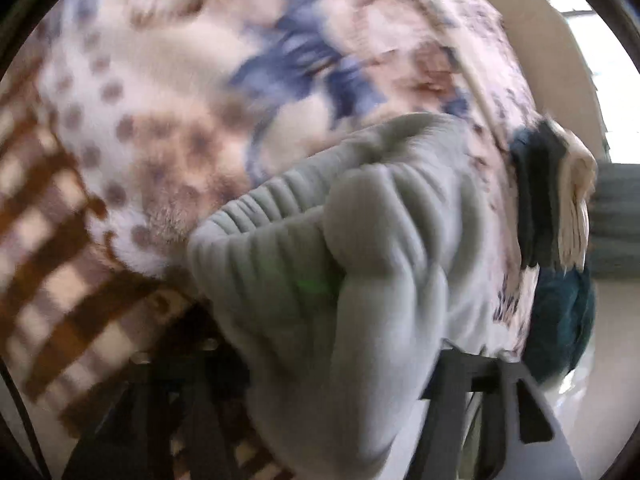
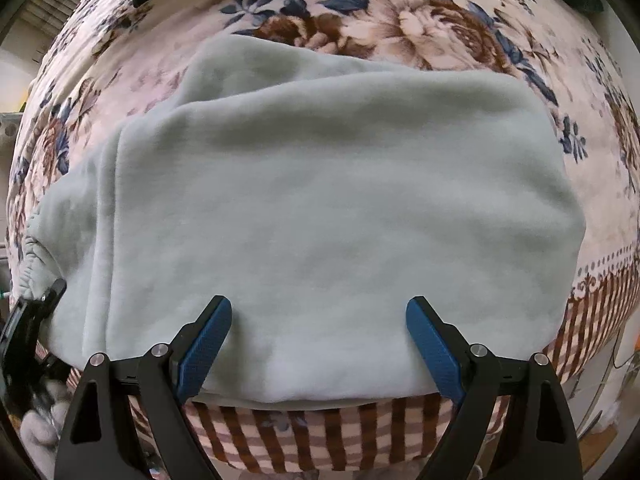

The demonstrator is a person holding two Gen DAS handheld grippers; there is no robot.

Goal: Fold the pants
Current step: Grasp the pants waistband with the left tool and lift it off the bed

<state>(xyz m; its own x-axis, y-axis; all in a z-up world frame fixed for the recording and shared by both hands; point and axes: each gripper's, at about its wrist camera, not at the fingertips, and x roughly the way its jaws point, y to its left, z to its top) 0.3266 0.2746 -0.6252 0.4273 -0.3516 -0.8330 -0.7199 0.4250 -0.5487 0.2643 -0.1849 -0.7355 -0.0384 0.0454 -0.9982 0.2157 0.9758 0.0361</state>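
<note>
The soft, light fleece pants (image 2: 320, 208) lie partly folded on the floral blanket (image 2: 420, 28) near its checked edge, limp enough to need hems or waistband, which the left tongs (image 1: 320, 364) pinch while the right tongs (image 2: 319, 344) hover spread.

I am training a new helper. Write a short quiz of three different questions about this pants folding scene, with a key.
1. True or false: the right gripper is shut on the pale green pants.
2. The pants lie on: A) a floral blanket B) a bare wooden table C) a metal tray.
3. Which part of the pants bunches between the left gripper's fingers?

Key:
1. False; its jaws stand open, blue pads apart over the fabric.
2. A.
3. The ribbed elastic waistband.
</note>
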